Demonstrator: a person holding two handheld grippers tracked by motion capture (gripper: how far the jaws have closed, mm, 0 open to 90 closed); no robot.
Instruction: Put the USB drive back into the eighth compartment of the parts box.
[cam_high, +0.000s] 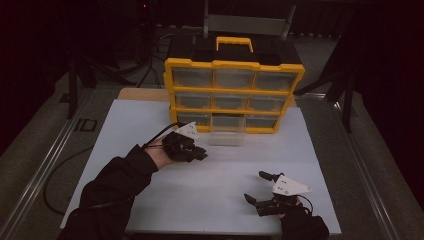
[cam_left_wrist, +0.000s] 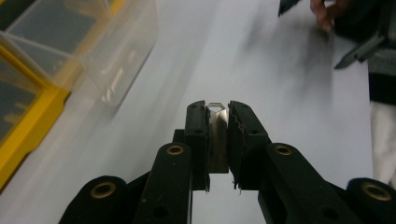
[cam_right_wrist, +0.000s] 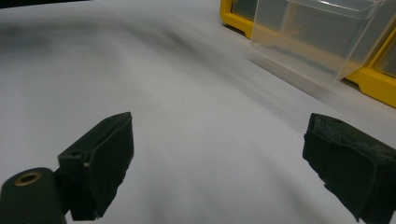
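A yellow organizer (cam_high: 233, 95) with clear drawers stands at the back of the white table (cam_high: 150, 120). Its bottom middle drawer (cam_high: 227, 131) is pulled out toward me; the same clear drawer (cam_left_wrist: 109, 56) (cam_right_wrist: 322, 37) shows in both gripper views. My left gripper (cam_high: 202, 152) hovers just left of that drawer, its jaws shut on a small silvery metal piece (cam_left_wrist: 216, 128) whose tip pokes out between them. My right gripper (cam_high: 257, 187) rests low near the front right of the table, jaws wide apart (cam_right_wrist: 217, 163) with nothing between them.
The table's front edge lies close under my right hand. Metal rails (cam_high: 45, 160) run along both sides of the table, and a black cable (cam_high: 60, 170) loops on the left. Dark stands and a chair sit behind the organizer.
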